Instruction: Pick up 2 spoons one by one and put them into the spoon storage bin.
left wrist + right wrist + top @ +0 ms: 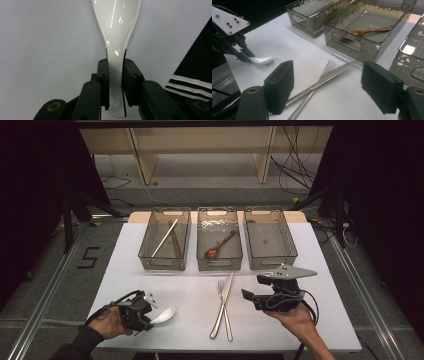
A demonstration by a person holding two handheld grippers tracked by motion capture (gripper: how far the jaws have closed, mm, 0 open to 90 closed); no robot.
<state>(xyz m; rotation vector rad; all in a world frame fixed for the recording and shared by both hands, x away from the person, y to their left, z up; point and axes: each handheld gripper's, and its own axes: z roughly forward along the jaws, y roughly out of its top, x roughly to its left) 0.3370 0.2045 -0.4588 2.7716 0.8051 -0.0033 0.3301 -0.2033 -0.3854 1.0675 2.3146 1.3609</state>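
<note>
Left gripper view shows my left gripper [115, 82] clamped on the handle of the white spoon [116, 32], bowl out over the white table [45, 45], left of the crossed fork [224, 307] and knife [221, 307]. Right of that pair, I hold my right gripper [332, 85] wide open, gripping nothing.

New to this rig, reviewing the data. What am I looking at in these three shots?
A person holds a two-jaw gripper in each hand; no robot arm. The high view looks down on the table. The other two come from cameras riding on the grippers. The left gripper is shut on a white spoon. The right gripper is open and holds nothing. A fork and a knife lie crossed mid-table. Behind stand three bins: chopsticks in the left one, a wooden spoon in the middle.
</note>
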